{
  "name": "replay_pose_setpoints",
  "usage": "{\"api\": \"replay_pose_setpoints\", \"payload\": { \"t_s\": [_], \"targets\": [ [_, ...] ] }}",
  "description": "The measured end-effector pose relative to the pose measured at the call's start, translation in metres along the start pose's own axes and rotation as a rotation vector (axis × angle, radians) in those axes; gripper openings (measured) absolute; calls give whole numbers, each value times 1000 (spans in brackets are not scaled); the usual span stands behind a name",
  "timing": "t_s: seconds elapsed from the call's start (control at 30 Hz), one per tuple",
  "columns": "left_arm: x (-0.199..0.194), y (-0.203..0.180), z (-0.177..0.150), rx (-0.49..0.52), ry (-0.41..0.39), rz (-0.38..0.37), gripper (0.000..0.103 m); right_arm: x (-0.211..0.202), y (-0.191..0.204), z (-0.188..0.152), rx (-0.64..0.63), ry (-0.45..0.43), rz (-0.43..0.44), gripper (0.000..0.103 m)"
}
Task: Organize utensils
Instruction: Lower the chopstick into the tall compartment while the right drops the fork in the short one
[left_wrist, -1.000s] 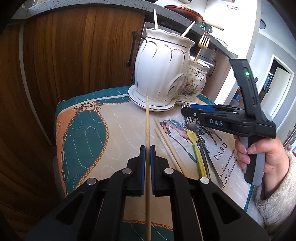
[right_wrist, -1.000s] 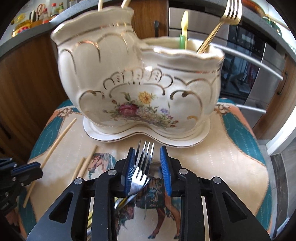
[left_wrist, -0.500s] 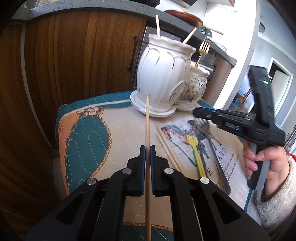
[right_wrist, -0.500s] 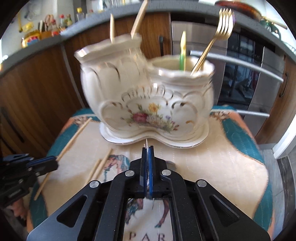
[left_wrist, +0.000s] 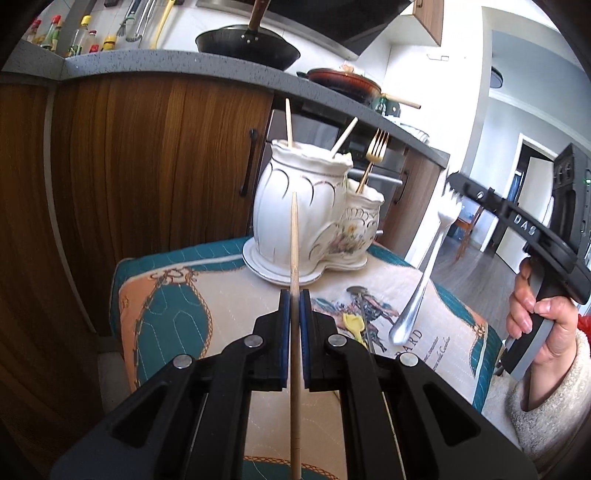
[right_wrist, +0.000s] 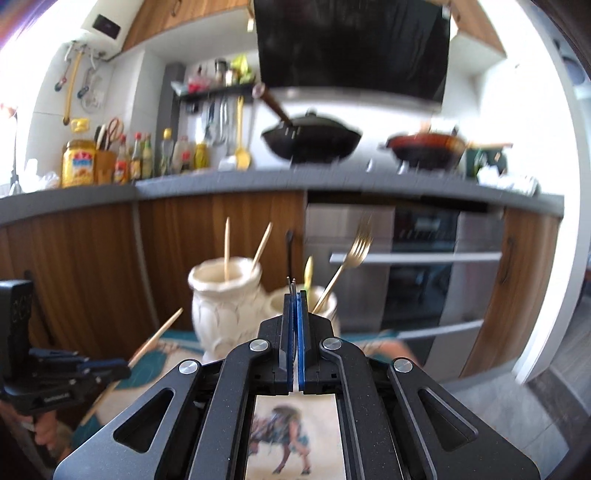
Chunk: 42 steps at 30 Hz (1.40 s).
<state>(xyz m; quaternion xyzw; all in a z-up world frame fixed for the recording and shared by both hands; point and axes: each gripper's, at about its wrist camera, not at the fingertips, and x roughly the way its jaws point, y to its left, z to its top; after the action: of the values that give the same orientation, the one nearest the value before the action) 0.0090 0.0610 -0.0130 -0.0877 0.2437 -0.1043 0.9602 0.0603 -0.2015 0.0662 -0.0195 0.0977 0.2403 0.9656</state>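
The silver fork (left_wrist: 424, 273), which lay on the cloth a second ago, now hangs clamped in your right gripper (left_wrist: 456, 184) beside the ceramic holder (left_wrist: 306, 218), while your left gripper (left_wrist: 294, 314) still pinches the chopstick (left_wrist: 294, 236), so both can go in.

the left gripper (left_wrist: 294, 295) is clamped on a wooden chopstick (left_wrist: 294, 258) that points toward the far double holder (left_wrist: 306, 214) on the cloth (left_wrist: 177, 295). the holder's taller left cup has two chopsticks in it, the lower right cup a gold fork (left_wrist: 373, 158). at right, the right gripper (left_wrist: 452, 182), held by a hand (left_wrist: 543, 321), pinches a silver fork (left_wrist: 424, 273) by its tines, handle hanging down above the cloth. a yellow spoon (left_wrist: 354, 325) lies on the cloth just right of the left gripper.
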Motion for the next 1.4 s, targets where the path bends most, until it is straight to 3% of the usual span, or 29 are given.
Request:
{"api": "replay_pose_setpoints", "payload": {
  "t_s": [0.1, 0.33, 0.5, 0.63, 0.73, 0.87, 1.1, 1.4],
  "targets": [
    [-5, 2, 6, -8, -22, 11, 5, -4, -1, 12, -18, -57, -28, 2],
    [-21, -11, 51, 29, -166, 30, 5, 6, -1, 53, -16, -149, -71, 2],
    [-16, -24, 95, 71, -280, 6, 5, 14, -8, 79, 18, -231, -108, 2],
    [-1, -28, 130, 66, -370, -56, 5, 19, -23, 96, 42, -303, -190, 2],
    [20, -26, 148, 45, -384, -89, 5, 26, -33, 99, 45, -326, -240, 2],
    [52, -21, 162, 10, -357, -117, 5, 44, -46, 90, 59, -298, -243, 2],
    [84, -14, 163, -19, -362, -94, 5, 76, -55, 74, 58, -207, -217, 2],
    [98, -21, 145, 57, -371, -15, 5, 98, -40, 57, -1, -138, -191, 2]
  ]
}}
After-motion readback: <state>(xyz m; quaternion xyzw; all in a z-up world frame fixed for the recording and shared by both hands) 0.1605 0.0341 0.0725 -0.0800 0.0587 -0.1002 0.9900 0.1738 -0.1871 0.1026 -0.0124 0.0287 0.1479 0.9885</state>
